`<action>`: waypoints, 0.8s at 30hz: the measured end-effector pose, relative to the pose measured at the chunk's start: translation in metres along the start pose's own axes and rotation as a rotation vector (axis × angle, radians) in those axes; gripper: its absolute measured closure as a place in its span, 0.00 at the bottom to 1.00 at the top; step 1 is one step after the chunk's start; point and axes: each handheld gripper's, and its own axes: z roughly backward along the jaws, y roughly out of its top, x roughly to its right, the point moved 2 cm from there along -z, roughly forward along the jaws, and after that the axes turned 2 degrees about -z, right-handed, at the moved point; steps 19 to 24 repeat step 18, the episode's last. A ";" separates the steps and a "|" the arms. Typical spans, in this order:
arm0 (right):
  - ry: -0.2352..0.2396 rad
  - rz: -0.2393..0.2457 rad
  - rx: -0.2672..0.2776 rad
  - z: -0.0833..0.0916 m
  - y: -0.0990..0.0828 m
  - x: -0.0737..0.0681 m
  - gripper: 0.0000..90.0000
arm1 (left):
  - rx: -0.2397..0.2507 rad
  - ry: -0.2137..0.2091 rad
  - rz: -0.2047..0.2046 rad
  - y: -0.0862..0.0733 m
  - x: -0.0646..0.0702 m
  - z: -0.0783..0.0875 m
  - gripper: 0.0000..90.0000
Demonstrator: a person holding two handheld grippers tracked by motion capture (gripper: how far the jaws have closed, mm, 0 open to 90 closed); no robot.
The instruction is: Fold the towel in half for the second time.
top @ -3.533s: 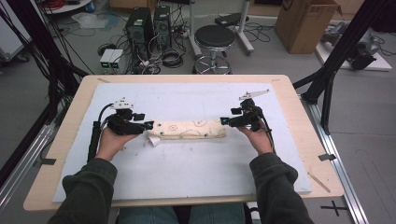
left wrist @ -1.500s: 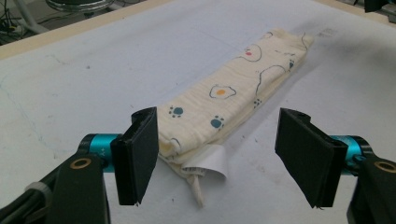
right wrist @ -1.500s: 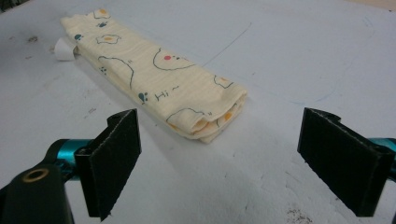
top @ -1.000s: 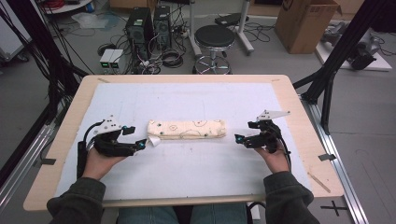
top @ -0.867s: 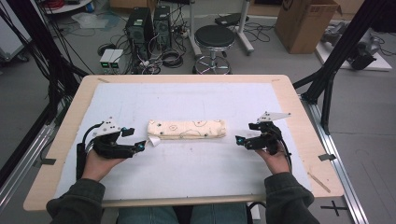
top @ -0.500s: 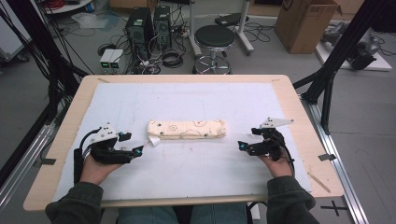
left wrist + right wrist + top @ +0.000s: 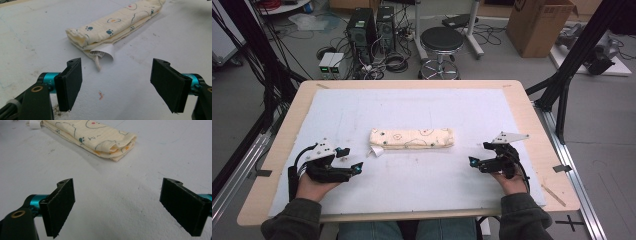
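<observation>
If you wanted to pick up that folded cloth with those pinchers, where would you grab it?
Probably at a short end of the folded cloth, coming in low along the table. It lies flat as a long, narrow bundle, and the stacked layers show at each end, so one pinch catches them all. The left hand-held gripper faces the end with the white tag.

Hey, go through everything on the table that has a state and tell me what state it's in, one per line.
Patterned cloth: folded into a long narrow bundle, lying flat on the white mat, untouched by either gripper.
Care label: sticking out of the cloth's left end, curled.
Left gripper: open, jaws wide apart, holding nothing, short of the cloth.
Right gripper: open, jaws wide apart, holding nothing, apart from the cloth's right end.
</observation>
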 end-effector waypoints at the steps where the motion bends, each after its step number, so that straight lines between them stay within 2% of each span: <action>1: 0.001 0.004 0.000 0.000 -0.001 -0.001 0.13 | -0.002 -0.002 -0.006 -0.001 0.000 0.000 0.29; 5: 0.003 0.011 -0.002 0.002 -0.004 -0.004 0.13 | -0.007 0.004 -0.010 -0.004 0.001 0.002 0.29; 11: 0.004 0.024 -0.030 0.002 -0.011 -0.008 0.13 | 0.000 0.014 0.013 -0.010 0.000 0.005 0.29; 17: 0.013 0.025 -0.028 -0.001 -0.011 -0.009 0.13 | -0.005 0.030 0.013 -0.013 -0.001 0.003 0.29; 24: 0.014 0.033 -0.029 -0.002 -0.011 -0.010 0.13 | -0.009 0.028 0.009 -0.013 -0.001 0.003 0.29</action>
